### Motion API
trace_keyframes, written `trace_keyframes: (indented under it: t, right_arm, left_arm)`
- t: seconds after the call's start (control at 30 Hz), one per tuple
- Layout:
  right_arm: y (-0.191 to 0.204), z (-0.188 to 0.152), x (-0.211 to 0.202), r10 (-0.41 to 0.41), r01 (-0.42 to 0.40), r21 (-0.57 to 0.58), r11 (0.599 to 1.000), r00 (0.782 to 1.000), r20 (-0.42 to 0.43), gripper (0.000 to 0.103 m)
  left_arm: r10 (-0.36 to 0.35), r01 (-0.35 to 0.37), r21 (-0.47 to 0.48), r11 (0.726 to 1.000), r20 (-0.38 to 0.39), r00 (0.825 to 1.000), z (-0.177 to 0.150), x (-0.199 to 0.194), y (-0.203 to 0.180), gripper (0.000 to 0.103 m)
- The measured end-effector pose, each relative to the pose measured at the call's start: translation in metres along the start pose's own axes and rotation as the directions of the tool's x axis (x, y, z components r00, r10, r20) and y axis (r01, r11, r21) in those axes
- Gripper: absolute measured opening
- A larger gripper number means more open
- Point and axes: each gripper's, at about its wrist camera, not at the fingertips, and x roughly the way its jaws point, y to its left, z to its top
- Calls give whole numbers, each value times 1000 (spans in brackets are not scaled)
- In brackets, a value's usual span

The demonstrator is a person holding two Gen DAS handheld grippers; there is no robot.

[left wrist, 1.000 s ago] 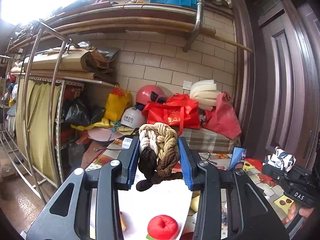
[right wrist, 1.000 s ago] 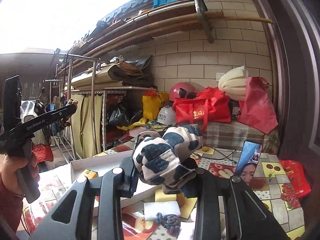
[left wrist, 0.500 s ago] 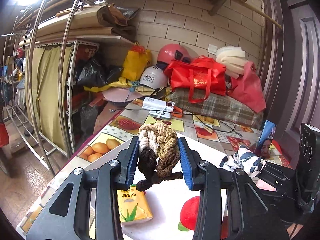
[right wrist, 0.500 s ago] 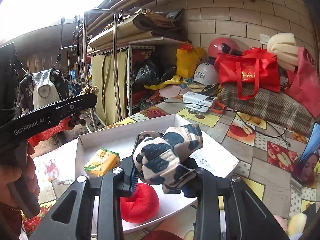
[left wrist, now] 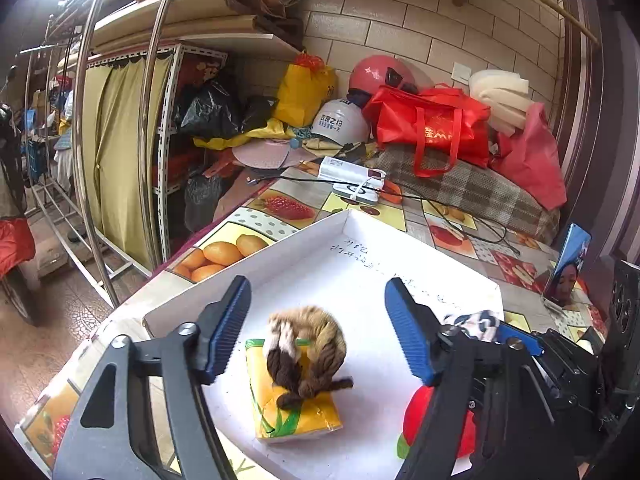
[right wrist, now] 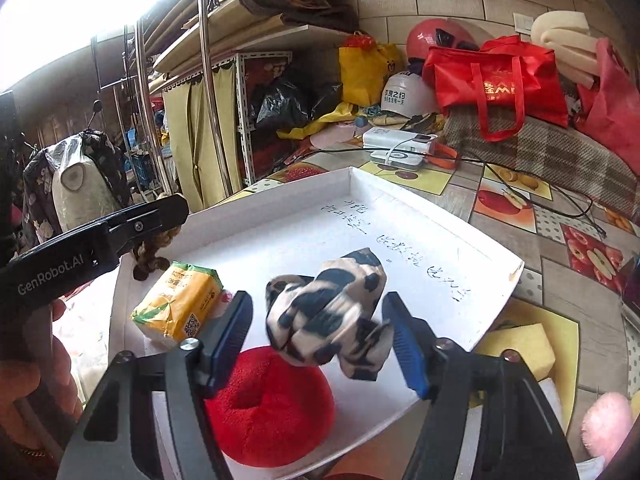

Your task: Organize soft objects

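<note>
My left gripper (left wrist: 318,332) hangs over the white tray (left wrist: 400,236), its jaws opening. A brown and cream braided rope knot (left wrist: 308,344) is free between them, on top of a yellow tissue pack (left wrist: 292,404). My right gripper (right wrist: 320,334) is opening too; a blurred cow-print cloth (right wrist: 328,312) sits loose between its blue pads, above a red plush (right wrist: 272,408) at the tray's near edge. The right wrist view shows a finger (right wrist: 120,228) of the left gripper at the left, beside the rope knot (right wrist: 152,252) and the tissue pack (right wrist: 180,304).
A yellow sponge (right wrist: 516,344) and a pink plush (right wrist: 604,424) lie on the fruit-print tablecloth right of the tray. Behind are a power bank (left wrist: 352,184) with cables, a propped phone (left wrist: 568,268), a red bag (left wrist: 432,128), helmets and a plaid cushion. A metal rack (left wrist: 92,160) stands left.
Both grippers came down over the tray and their jaws spread apart. The rope knot left the left pads and dropped onto the tissue pack; the cow-print cloth came loose from the right pads.
</note>
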Motion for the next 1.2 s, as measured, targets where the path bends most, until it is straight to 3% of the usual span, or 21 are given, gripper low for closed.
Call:
trace_keyframes:
  t: [0.1,0.27,0.33,0.4,0.47,0.6,0.73,0.87,0.93,1.0,1.1,1.17,1.2]
  right_arm:
    - [1,-1,-5,10,-10,4,1000,1000,11,85]
    - [-4,2,-16,14,-17,49,999,998,62,87]
    - [-8,5,-24,3,-9,64,998,996,85,94]
    - [-13,8,-39,-3,-6,76,997,992,126,103]
    - [-20,12,-64,-5,-12,90,996,984,179,103]
    - [-50,29,-143,-44,-8,149,989,939,341,103]
    - [-90,58,-249,-149,62,184,981,852,503,103]
    - [-113,84,-365,-323,235,222,946,731,602,103]
    - [-125,88,-422,-394,266,290,919,654,646,103]
    - [-132,86,-475,-456,287,354,890,567,686,103]
    - [-128,79,-540,-534,362,404,840,421,733,103]
    - [-121,74,-571,-557,403,416,815,345,756,103]
    - [-116,73,-584,-566,419,423,803,317,761,103]
  left_arm:
    - [23,-24,8,1000,61,998,1,-10,1,103]
    - [15,-15,-4,1000,113,993,6,-25,0,103]
    - [4,-4,-4,1000,126,992,11,-32,-3,103]
    - [-35,34,6,999,126,991,16,-40,-9,103]
    - [-88,85,32,996,128,988,25,-52,-22,103]
    - [-207,187,139,973,150,967,53,-90,-65,103]
    - [-365,318,251,914,167,916,107,-146,-120,103]
    - [-490,391,367,844,232,841,171,-228,-171,103]
    - [-561,434,412,801,265,784,197,-275,-193,103]
    - [-646,508,430,746,287,707,218,-322,-205,103]
    - [-753,619,430,657,322,574,239,-383,-206,103]
    - [-785,649,442,620,357,507,243,-410,-201,103]
    - [-790,649,452,613,374,486,241,-419,-198,103]
